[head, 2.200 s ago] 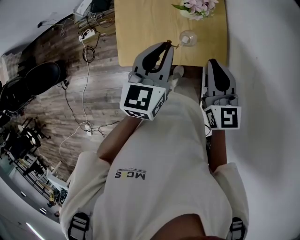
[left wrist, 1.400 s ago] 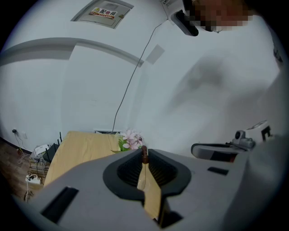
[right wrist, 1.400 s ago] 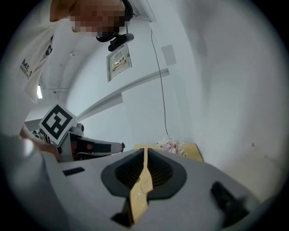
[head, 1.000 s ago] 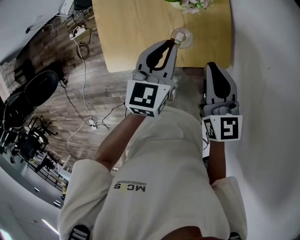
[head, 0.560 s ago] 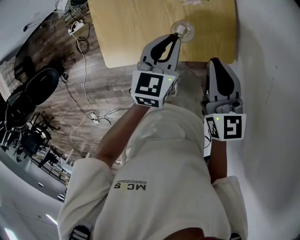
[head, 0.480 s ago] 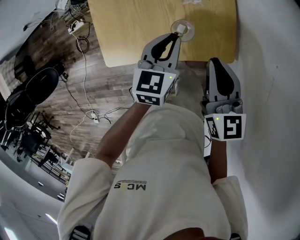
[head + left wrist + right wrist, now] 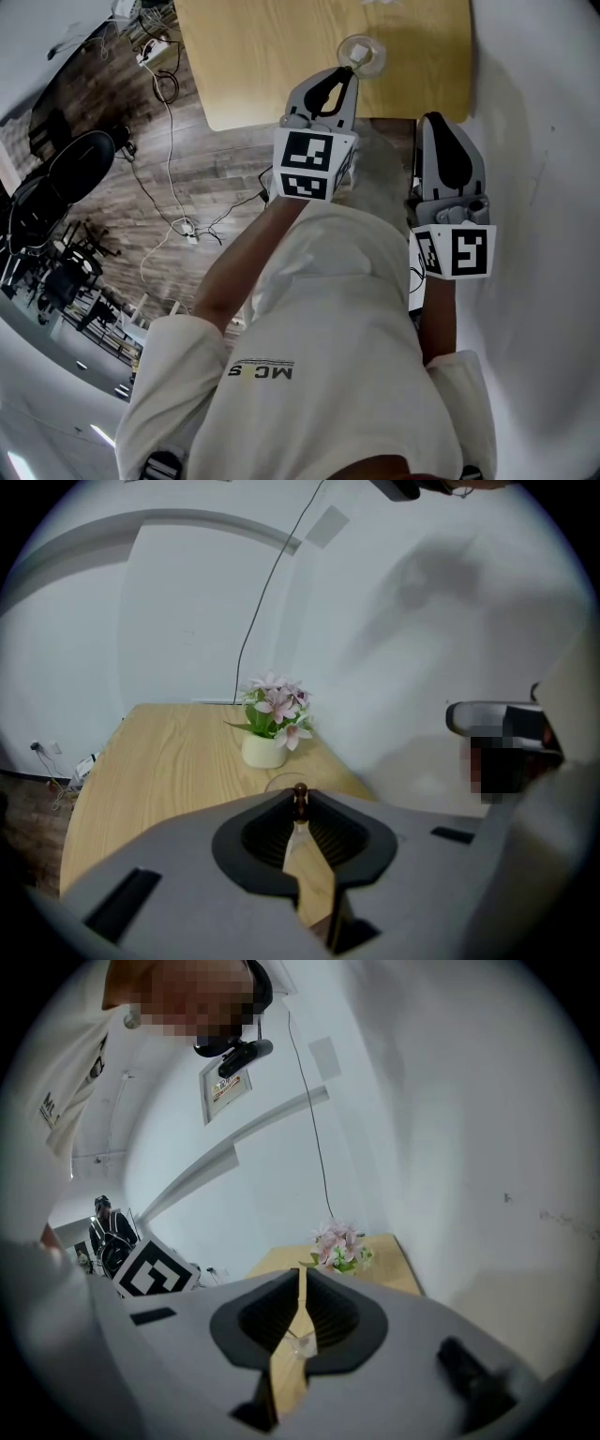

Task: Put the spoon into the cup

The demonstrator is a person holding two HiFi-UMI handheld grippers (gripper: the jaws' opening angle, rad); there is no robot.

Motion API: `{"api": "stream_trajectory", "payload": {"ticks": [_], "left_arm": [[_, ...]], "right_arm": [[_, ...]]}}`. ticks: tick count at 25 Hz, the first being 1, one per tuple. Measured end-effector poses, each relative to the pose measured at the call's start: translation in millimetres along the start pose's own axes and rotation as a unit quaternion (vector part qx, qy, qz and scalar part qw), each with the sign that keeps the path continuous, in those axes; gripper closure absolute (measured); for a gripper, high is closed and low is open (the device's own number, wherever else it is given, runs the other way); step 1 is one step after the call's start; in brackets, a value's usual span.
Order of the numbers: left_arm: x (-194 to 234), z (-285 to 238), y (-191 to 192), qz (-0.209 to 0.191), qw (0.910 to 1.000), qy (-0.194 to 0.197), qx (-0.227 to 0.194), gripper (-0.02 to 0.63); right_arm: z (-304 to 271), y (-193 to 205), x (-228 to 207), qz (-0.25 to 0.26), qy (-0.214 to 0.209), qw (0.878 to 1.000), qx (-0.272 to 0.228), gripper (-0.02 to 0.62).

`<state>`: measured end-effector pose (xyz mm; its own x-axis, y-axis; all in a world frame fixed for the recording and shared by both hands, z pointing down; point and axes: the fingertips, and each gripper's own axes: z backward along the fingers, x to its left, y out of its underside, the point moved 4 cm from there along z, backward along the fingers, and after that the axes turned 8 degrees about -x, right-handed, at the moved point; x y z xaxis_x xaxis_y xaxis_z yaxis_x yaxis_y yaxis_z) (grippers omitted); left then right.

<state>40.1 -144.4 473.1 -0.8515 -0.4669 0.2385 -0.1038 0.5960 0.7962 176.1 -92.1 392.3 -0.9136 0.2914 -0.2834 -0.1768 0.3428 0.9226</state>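
Observation:
A clear glass cup (image 7: 366, 52) stands near the front edge of the wooden table (image 7: 272, 56). In the left gripper view its rim (image 7: 281, 780) shows faintly just beyond the jaws. My left gripper (image 7: 345, 77) is shut on the spoon (image 7: 300, 797). Only the spoon's dark brown end pokes up between the jaw tips (image 7: 300, 806), and it sits right at the cup's near rim. My right gripper (image 7: 433, 124) hangs off the table's right corner, jaws shut (image 7: 300, 1274) with nothing in them.
A white pot of pink flowers (image 7: 266, 748) stands farther back on the table, also seen from the right gripper (image 7: 339, 1251). A white wall runs along the right. Left of the table lie cables (image 7: 169, 103) and a dark chair (image 7: 66, 164) on wooden floor.
My left gripper has tipped forward and sunk toward the cup, bringing the spoon's end to the rim. The right gripper has stayed where it was.

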Motion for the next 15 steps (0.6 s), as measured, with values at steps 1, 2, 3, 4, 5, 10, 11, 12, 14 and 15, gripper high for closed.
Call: {"api": "stream_trajectory", "payload": {"ticks": [1, 2, 3, 4, 5, 10, 11, 12, 14, 15], "left_arm": [[1, 0, 2, -0.001, 1.0000, -0.003, 0.006, 0.555], [2, 0, 3, -0.001, 0.9999, -0.005, 0.010, 0.555], [1, -1, 5, -0.001, 0.9999, -0.006, 0.013, 0.555], [1, -1, 6, 0.001, 0.9999, -0.004, 0.016, 0.554], [0, -1, 7, 0.005, 0.9998, 0.000, 0.017, 0.541], [-1, 2, 5, 0.012, 0.9996, 0.003, 0.024, 0.477], [-1, 3, 4, 0.012, 0.9997, 0.003, 0.022, 0.476], [-1, 5, 2, 0.013, 0.9997, 0.002, 0.019, 0.476], [-3, 11, -4, 0.014, 0.9999, 0.003, 0.008, 0.476], [-5, 14, -6, 0.015, 0.9999, 0.004, 0.003, 0.476]], "right_arm": [[0, 0, 0, 0.000, 0.000, 1.000, 0.000, 0.554], [0, 0, 0, 0.000, -0.001, 1.000, -0.001, 0.554], [0, 0, -1, 0.001, -0.001, 1.000, -0.001, 0.554], [1, 1, -1, 0.001, -0.002, 1.000, -0.002, 0.554], [0, 0, -1, 0.001, -0.003, 1.000, -0.003, 0.554], [-2, -7, 0, 0.003, -0.005, 1.000, -0.008, 0.554], [-2, -8, 0, 0.003, -0.006, 1.000, -0.010, 0.554], [-3, -9, -1, 0.004, -0.007, 1.000, -0.012, 0.554], [-2, -12, -1, 0.007, -0.007, 1.000, -0.015, 0.554], [-2, -13, -1, 0.008, -0.007, 1.000, -0.017, 0.554]]}}
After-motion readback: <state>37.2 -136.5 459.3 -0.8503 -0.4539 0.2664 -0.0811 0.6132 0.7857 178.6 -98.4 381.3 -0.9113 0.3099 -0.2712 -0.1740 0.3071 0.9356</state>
